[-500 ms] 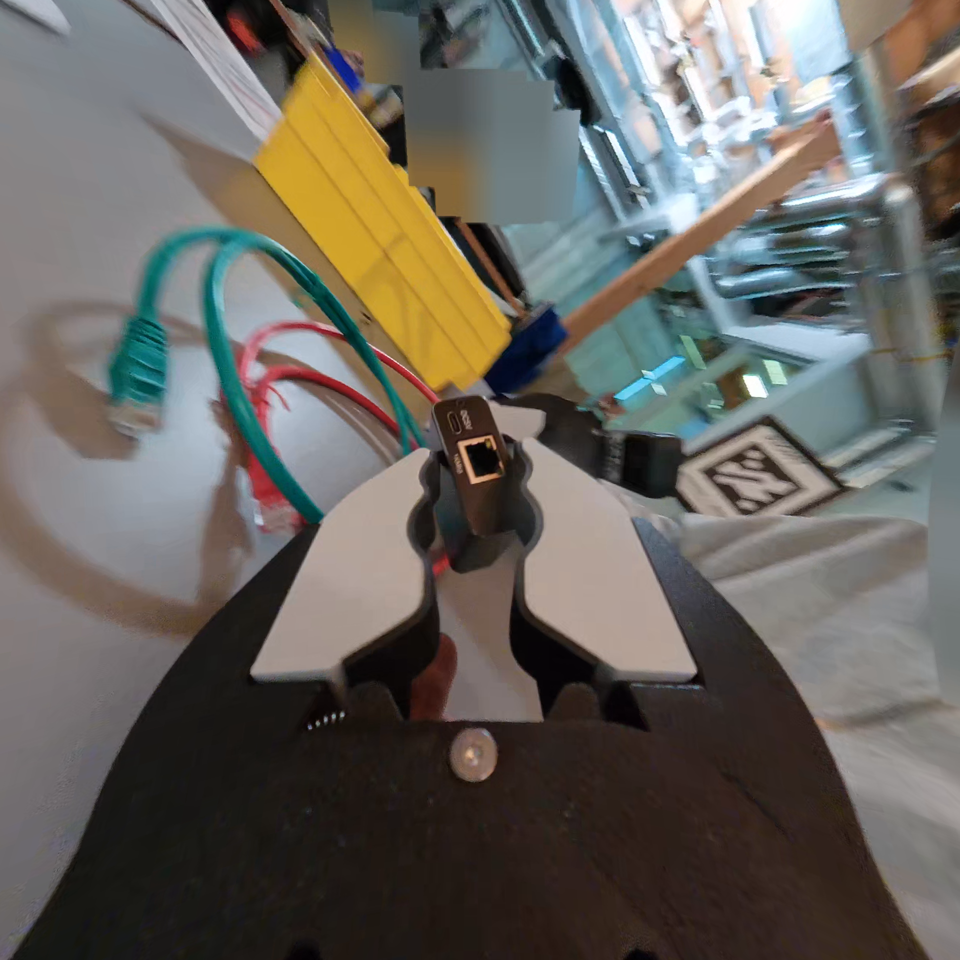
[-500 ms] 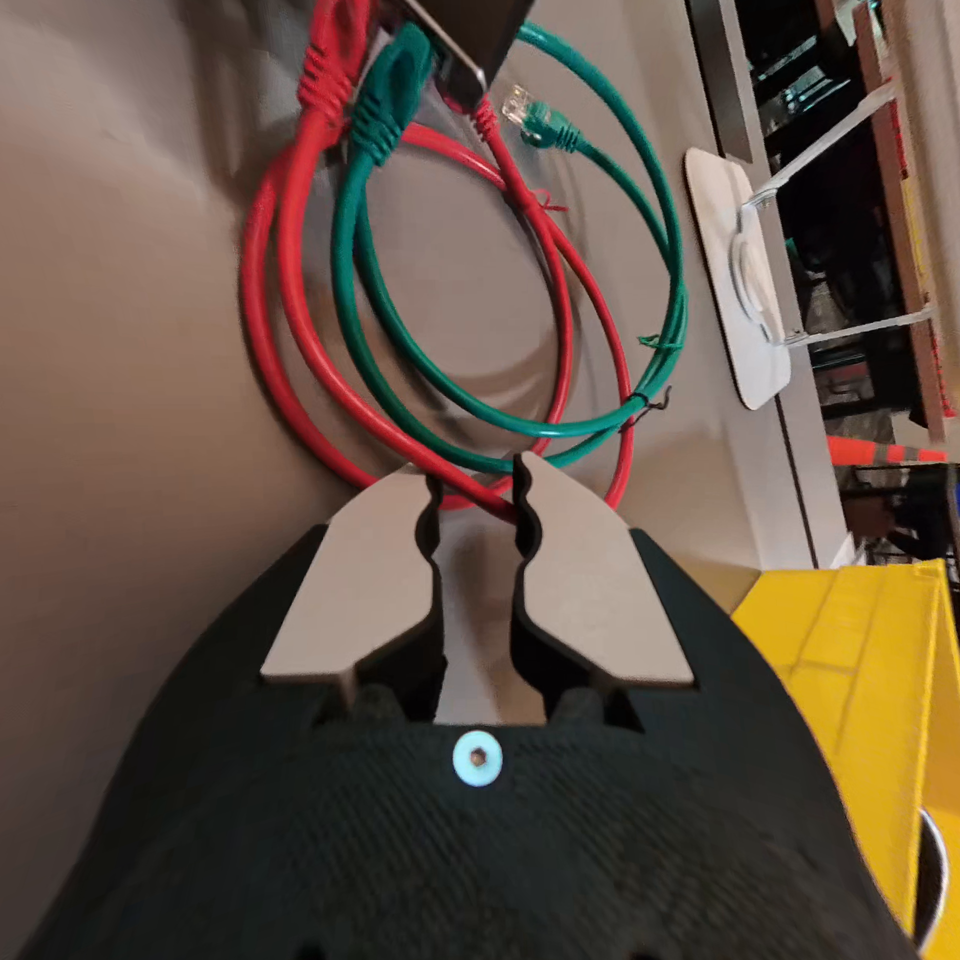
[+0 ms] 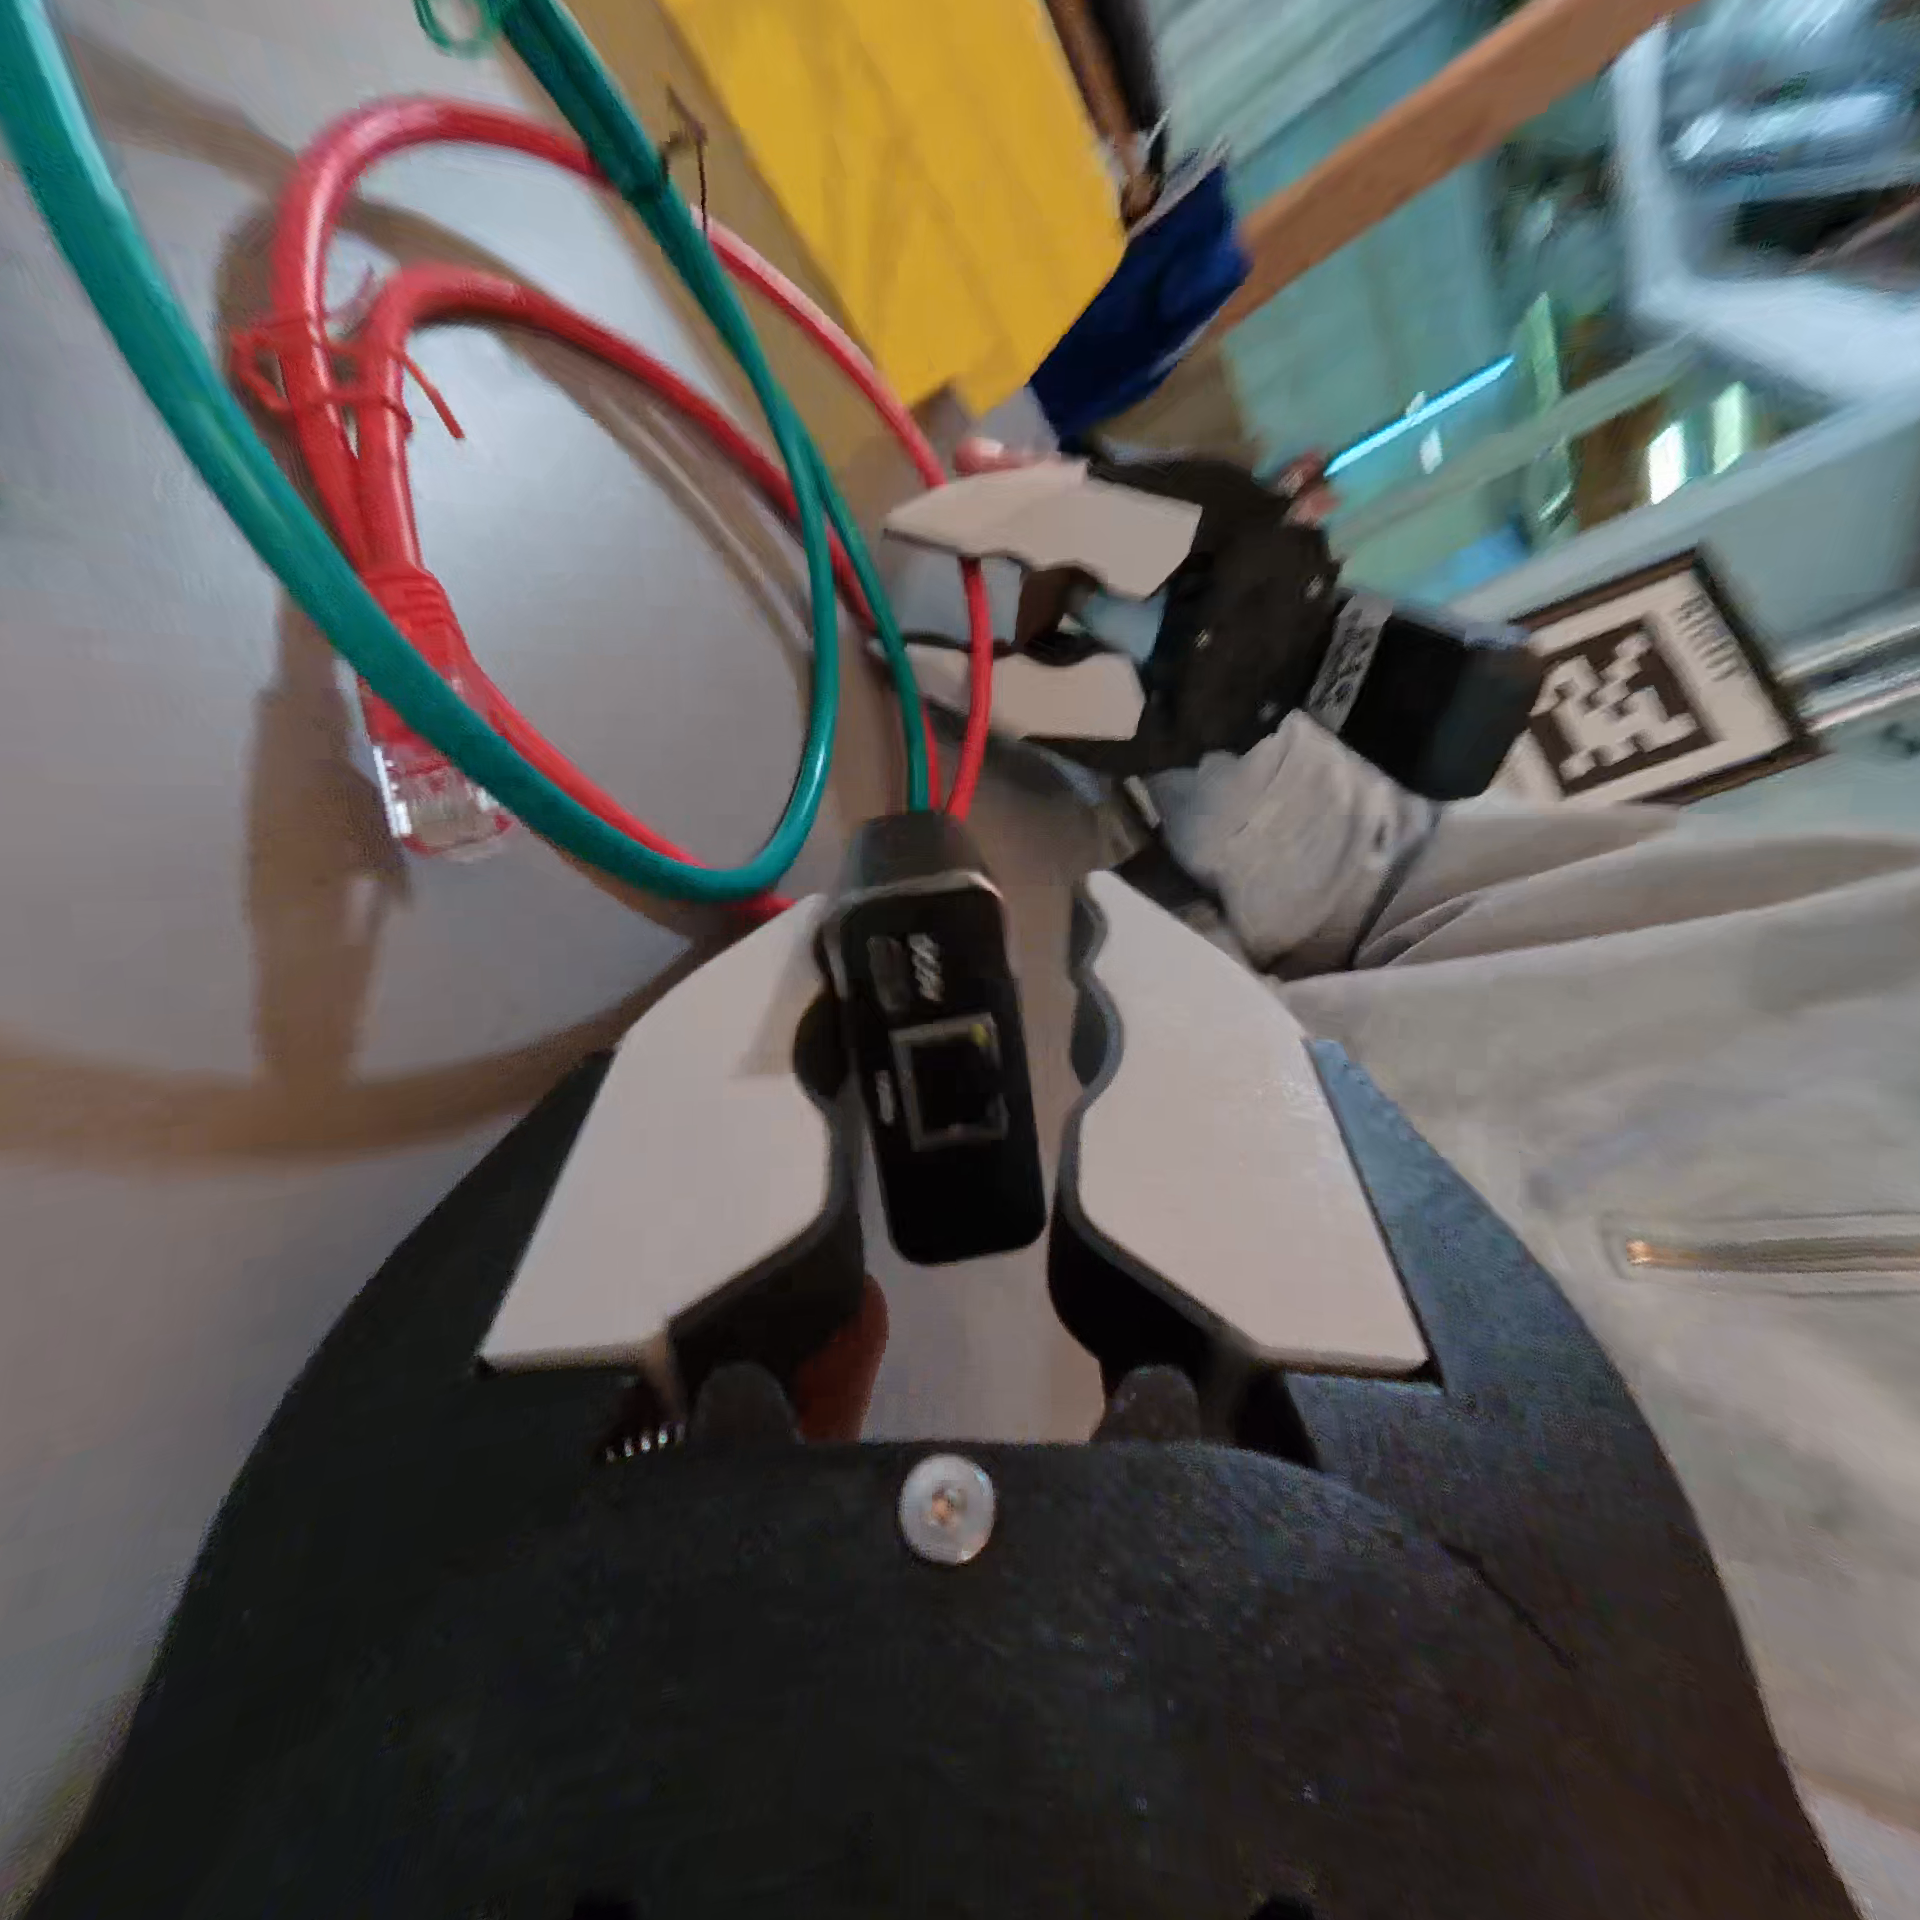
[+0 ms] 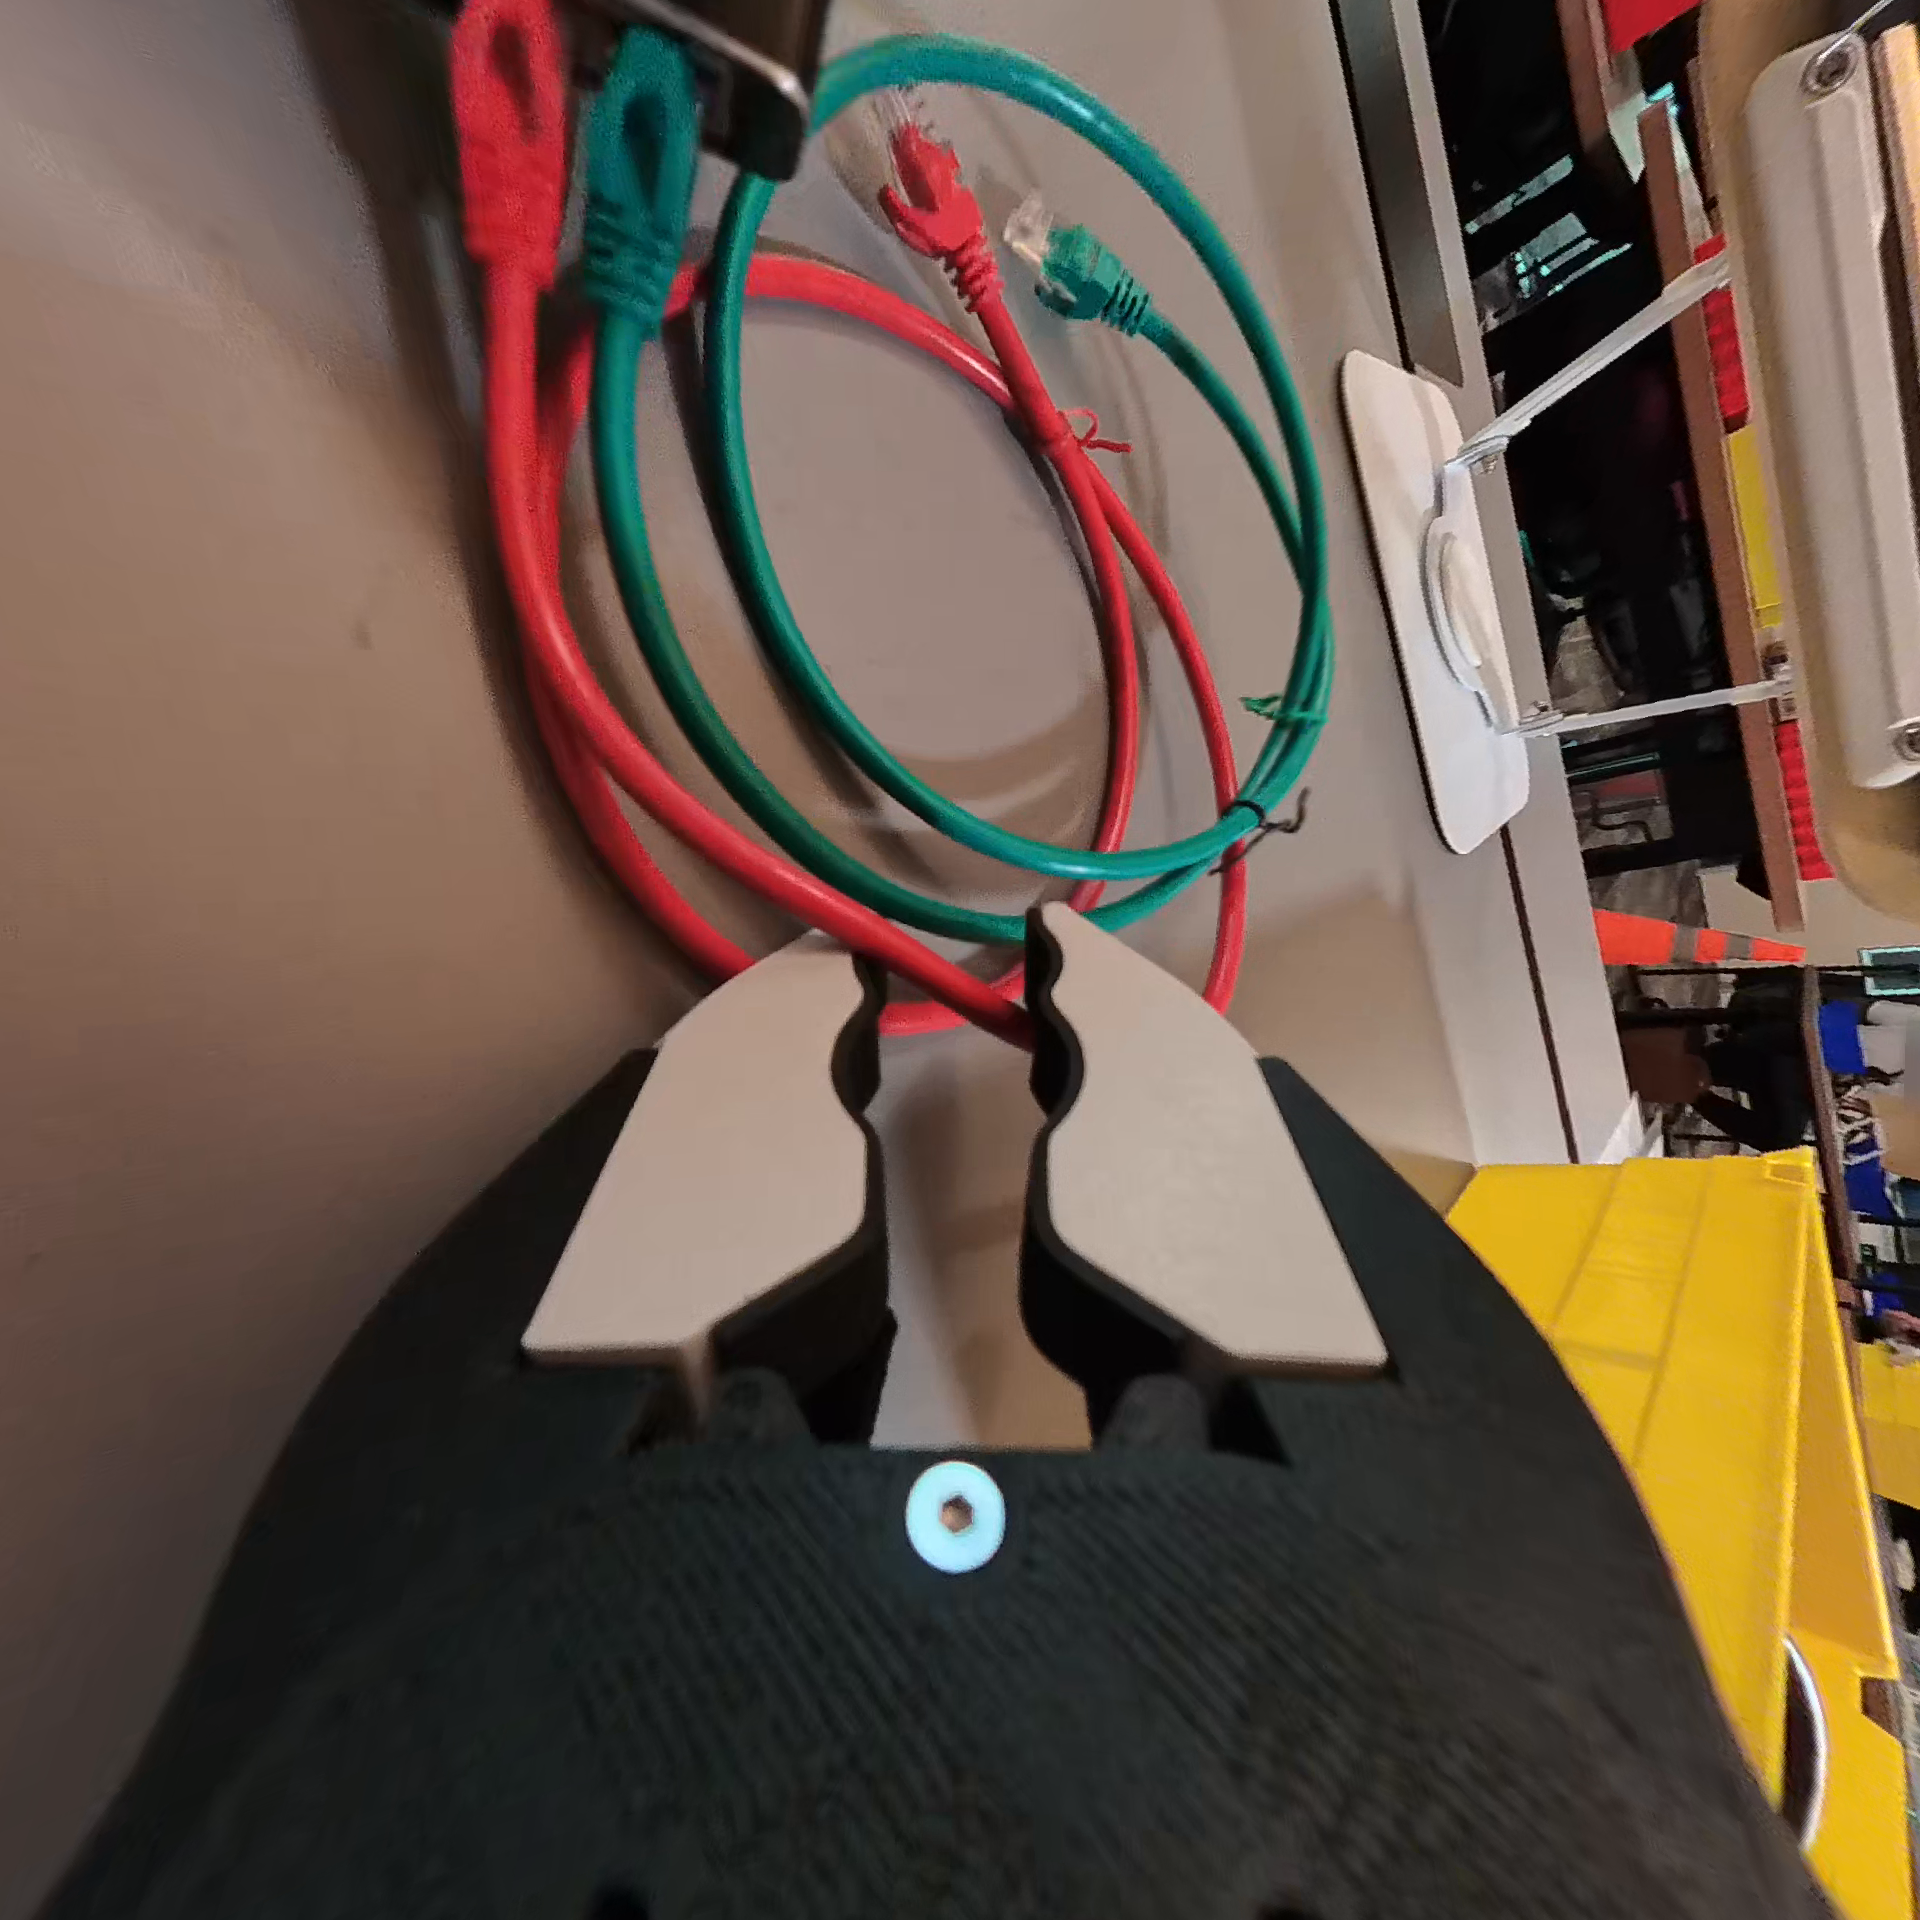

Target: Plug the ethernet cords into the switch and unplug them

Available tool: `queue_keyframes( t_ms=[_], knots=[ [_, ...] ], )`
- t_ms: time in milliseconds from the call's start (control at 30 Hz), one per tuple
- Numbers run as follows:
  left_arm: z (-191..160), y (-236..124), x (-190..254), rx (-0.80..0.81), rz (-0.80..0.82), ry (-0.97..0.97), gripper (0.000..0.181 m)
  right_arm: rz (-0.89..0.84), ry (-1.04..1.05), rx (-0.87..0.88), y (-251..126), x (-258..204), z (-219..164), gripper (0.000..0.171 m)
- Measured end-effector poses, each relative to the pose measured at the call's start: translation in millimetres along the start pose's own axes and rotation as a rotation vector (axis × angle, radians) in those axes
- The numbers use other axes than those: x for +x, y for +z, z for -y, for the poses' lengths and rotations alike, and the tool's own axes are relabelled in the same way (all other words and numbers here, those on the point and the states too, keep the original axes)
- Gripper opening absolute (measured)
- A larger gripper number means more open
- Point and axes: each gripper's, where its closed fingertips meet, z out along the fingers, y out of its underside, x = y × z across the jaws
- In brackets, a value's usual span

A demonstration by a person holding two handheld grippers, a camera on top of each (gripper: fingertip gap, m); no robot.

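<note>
My left gripper [image 3: 956, 904] is shut on the small black switch [image 3: 940, 1070], whose empty port faces the camera. A red cord [image 4: 540, 582] and a green cord [image 4: 665, 582] are plugged side by side into the switch's far side [image 4: 748, 94]. Their loops lie on the table. The loose red plug [image 4: 930, 197] and the loose green plug [image 4: 1081, 265] lie beyond the loops. My right gripper [image 4: 940, 935] is open, and the red cord crosses between its fingertips without being pinched. It also shows in the left wrist view [image 3: 904, 592].
A yellow bin [image 4: 1683, 1403] stands at the table's edge, close to my right gripper. A white flat pad with a clear stand [image 4: 1444, 623] lies past the cords. A person's grey sleeve [image 3: 1558, 1039] and a black-and-white marker board [image 3: 1652, 696] are on the right in the left wrist view.
The switch sits deeper between the left fingers, which stand a little wider. The left view has swung toward the cord loops. The right gripper now shows around the red cord.
</note>
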Motion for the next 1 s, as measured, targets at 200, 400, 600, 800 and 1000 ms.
queue_keyframes(
  t_ms=[200,400,600,800,1000],
  knots=[
    [-3,8,2,-0.024,0.001,0.003,0.029,-0.038,0.035,-0.007,0,9,-2,0.026],
    [32,-12,8,0.233,-0.127,-0.088,0.027,-0.164,0.231,0.141,-14,40,16,0.03],
    [44,-21,12,0.346,-0.103,0.03,0.027,-0.327,0.507,0.144,-24,76,-1,0.05],
    [65,-46,13,0.543,-0.121,0.04,0.026,-0.138,0.912,0.252,-23,76,-12,0.051],
    [75,-53,15,0.711,-0.187,-0.053,0.026,0.191,0.998,0.473,-27,34,57,0.036]
  ],
)
